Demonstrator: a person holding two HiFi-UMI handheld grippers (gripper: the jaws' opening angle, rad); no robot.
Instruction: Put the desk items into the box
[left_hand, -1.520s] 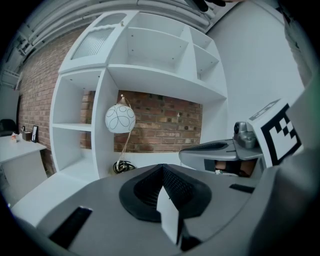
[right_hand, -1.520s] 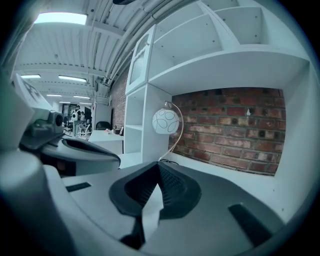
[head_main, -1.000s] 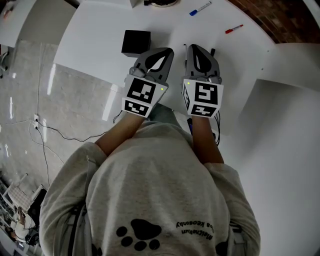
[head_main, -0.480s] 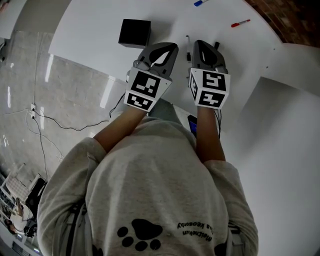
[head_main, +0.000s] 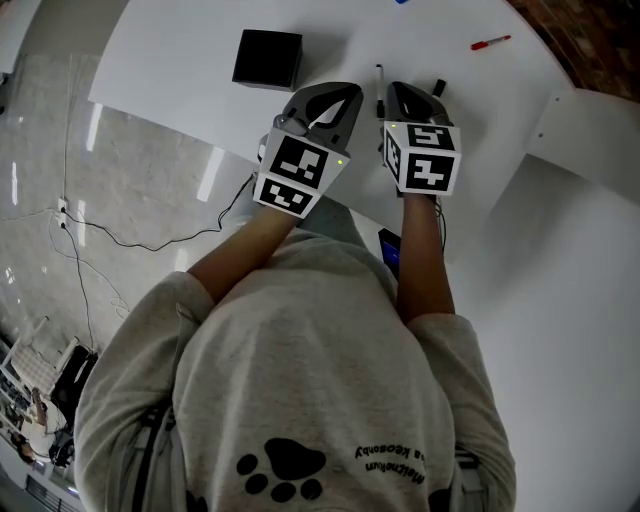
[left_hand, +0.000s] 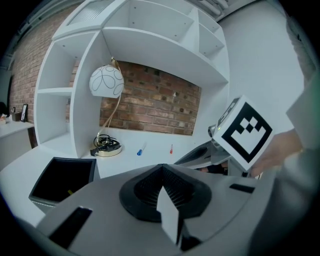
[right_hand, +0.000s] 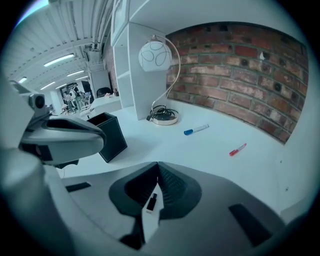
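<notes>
A black open-topped box (head_main: 267, 58) (left_hand: 62, 179) (right_hand: 107, 134) stands on the white desk, to the left of both grippers. A red marker (head_main: 490, 42) (right_hand: 237, 149) (left_hand: 171, 149) and a blue marker (right_hand: 196, 130) (left_hand: 141, 149) lie farther back. A thin black pen (head_main: 379, 85) lies between the gripper tips. My left gripper (head_main: 348, 93) (left_hand: 162, 167) and right gripper (head_main: 396, 88) (right_hand: 157, 165) hang side by side low over the desk, both shut and holding nothing. A small black item (right_hand: 151, 202) shows on the desk under the right gripper.
A lamp with a white globe (right_hand: 155, 55) (left_hand: 106, 81) and a round base with coiled cable (right_hand: 164, 119) stands at the back by the white shelving (left_hand: 75, 90). Behind the desk runs a brick wall (right_hand: 240, 65). A dark phone-like object (head_main: 390, 250) lies near the desk's front edge.
Both grippers have sunk toward the desk, the right one tipping further down. In the head view the box and red marker have drifted upward, and the blue marker has left the frame.
</notes>
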